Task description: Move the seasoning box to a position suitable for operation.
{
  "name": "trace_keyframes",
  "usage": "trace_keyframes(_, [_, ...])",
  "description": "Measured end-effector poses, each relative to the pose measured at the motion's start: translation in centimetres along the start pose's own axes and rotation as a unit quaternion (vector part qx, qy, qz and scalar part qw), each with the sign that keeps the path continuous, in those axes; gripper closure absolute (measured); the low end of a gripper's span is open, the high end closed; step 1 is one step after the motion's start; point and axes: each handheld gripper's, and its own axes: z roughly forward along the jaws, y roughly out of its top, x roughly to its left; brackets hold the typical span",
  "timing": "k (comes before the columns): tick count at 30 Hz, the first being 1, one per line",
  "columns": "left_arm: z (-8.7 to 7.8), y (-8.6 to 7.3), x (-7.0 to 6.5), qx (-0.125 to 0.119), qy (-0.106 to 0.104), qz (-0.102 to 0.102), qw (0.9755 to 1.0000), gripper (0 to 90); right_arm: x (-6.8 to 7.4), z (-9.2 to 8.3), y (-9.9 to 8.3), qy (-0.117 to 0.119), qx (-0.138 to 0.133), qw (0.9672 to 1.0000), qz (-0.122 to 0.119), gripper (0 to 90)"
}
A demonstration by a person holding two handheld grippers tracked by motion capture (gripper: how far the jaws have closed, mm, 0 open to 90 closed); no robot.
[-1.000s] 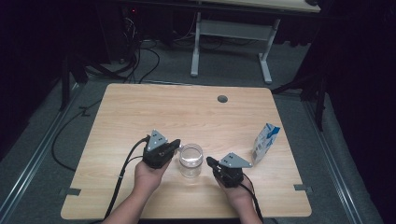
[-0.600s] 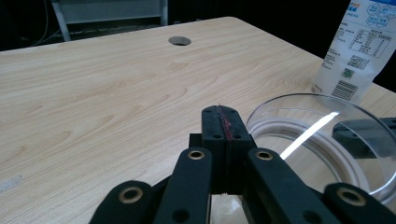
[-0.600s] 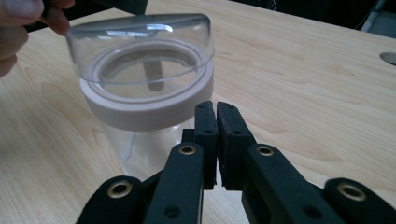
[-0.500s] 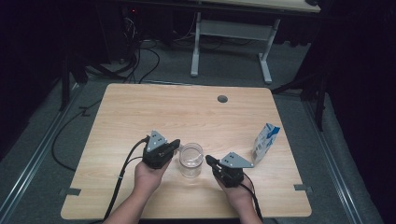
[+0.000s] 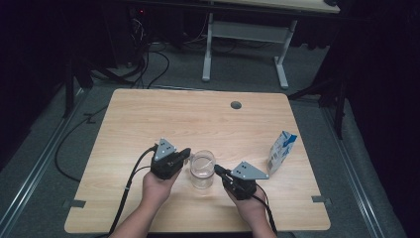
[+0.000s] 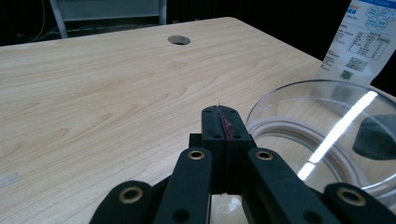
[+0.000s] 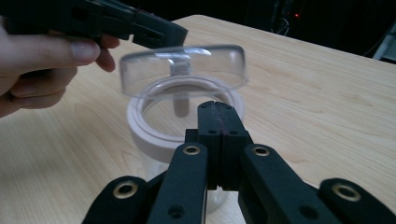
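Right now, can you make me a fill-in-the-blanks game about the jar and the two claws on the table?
1. The clear jar stands between the left claw and the right ____.
2. Both claws are ____, with nothing between their jaws.
3. The blue and white carton stands to the ____ of the jar in the high view.
4. The round hole is in the wooden ____.

Missing words: claw; shut; right; table

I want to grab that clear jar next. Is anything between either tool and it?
Nothing visible is. The jar stands between the left tool and the right tool, both shut and right beside it. The carton stands off to the right.
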Motion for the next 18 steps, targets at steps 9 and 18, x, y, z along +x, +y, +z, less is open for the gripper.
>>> trace_keyframes(9, [-1.9,0.2,0.7,-0.002,0.005,-0.002,1.0,90.0,0.2,0.2,0.2,0.008,-0.001,1.0,-0.004,90.0])
trace_keyframes(18, [-4.1,-1.4,1.6,0.009,0.013,-0.016,0.9998,90.0,0.4,0.1,0.3,0.007,0.0,1.0,-0.005,90.0])
